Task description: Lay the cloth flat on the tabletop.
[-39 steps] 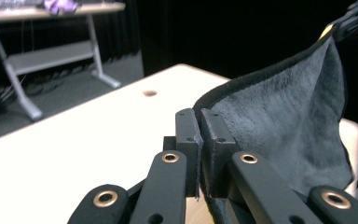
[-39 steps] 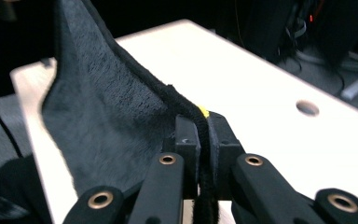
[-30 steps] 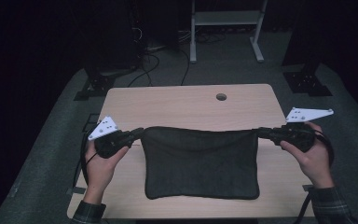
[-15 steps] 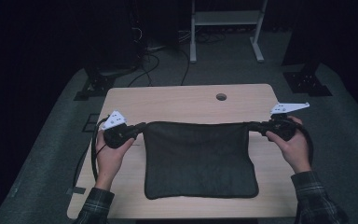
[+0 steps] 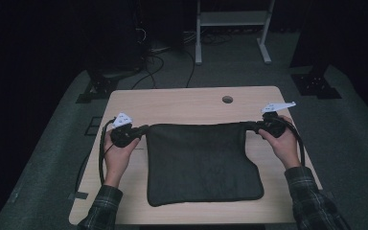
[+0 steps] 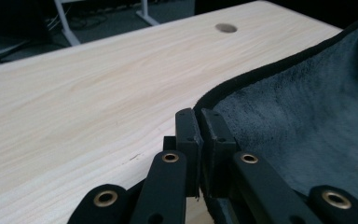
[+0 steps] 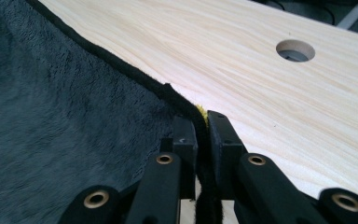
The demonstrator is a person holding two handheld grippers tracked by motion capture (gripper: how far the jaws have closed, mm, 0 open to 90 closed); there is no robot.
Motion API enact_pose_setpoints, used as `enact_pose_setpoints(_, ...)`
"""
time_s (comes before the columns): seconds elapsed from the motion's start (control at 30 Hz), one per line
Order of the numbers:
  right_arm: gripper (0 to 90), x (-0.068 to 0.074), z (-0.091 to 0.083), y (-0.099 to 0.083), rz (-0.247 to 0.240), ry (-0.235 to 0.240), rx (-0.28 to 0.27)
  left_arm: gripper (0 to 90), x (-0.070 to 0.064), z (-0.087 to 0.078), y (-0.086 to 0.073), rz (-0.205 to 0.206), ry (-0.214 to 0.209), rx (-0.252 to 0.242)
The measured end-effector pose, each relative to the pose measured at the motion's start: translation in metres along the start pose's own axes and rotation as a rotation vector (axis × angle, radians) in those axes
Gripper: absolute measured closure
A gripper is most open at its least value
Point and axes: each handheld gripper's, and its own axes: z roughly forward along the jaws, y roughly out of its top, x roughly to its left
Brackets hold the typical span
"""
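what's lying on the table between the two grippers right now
The dark cloth spans that stretch: in the high view, the left gripper pinches its far left corner and the right gripper its far right corner.

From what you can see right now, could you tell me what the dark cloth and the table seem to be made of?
The dark cloth looks like soft plush or microfibre: a matte, fuzzy nap and a stitched black edge. The table looks like pale wood-grain laminate, smooth and faintly glossy; solid wood cannot be ruled out.
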Motion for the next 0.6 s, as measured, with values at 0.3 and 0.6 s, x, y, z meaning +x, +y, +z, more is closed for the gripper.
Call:
enact_pose_setpoints(0.3, 81.3, -0.013, 0.02, -0.002, 0.028, -0.037, 0.041, 85.8, 0.014, 0.031, -0.006, -0.047, 0.007, 0.025)
enact_pose_setpoints(0.6, 74.9, -0.025, 0.026, -0.007, 0.031, -0.104, 0.061, 85.7, 0.021, 0.054, -0.005, -0.064, 0.011, 0.057)
